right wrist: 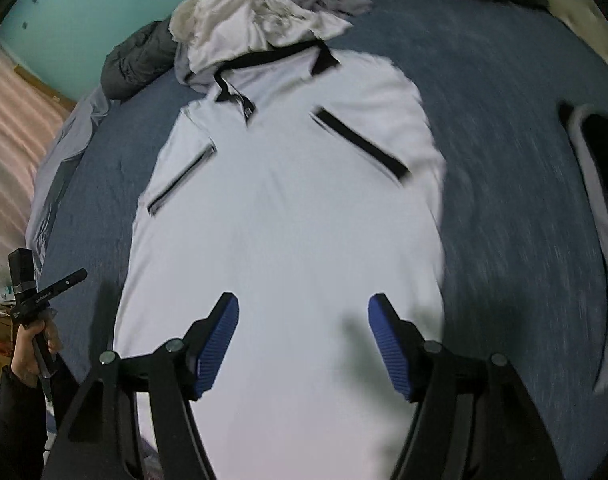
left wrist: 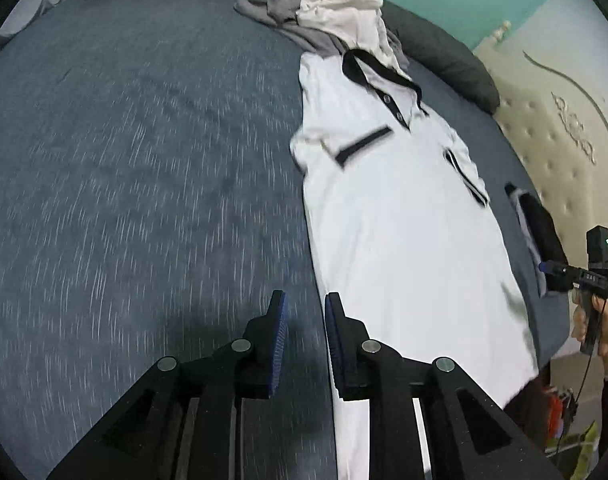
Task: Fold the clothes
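with both sleeves lying in on the white polo (right wrist: pixel 288 216) at frame centre, left gripper (left wrist: pixel 304 340) & right gripper (right wrist: pixel 302 344), both agape w/ nothing held, should pinch the hem evenly.

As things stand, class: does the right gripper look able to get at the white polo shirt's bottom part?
Probably yes. The right gripper hangs open directly over the white polo shirt, which lies flat on the bed, with nothing between its fingers and the cloth.

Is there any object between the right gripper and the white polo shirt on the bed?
Nothing visible. The right gripper hangs with open, empty jaws directly over the white polo shirt; the pile of clothes lies beyond its collar.
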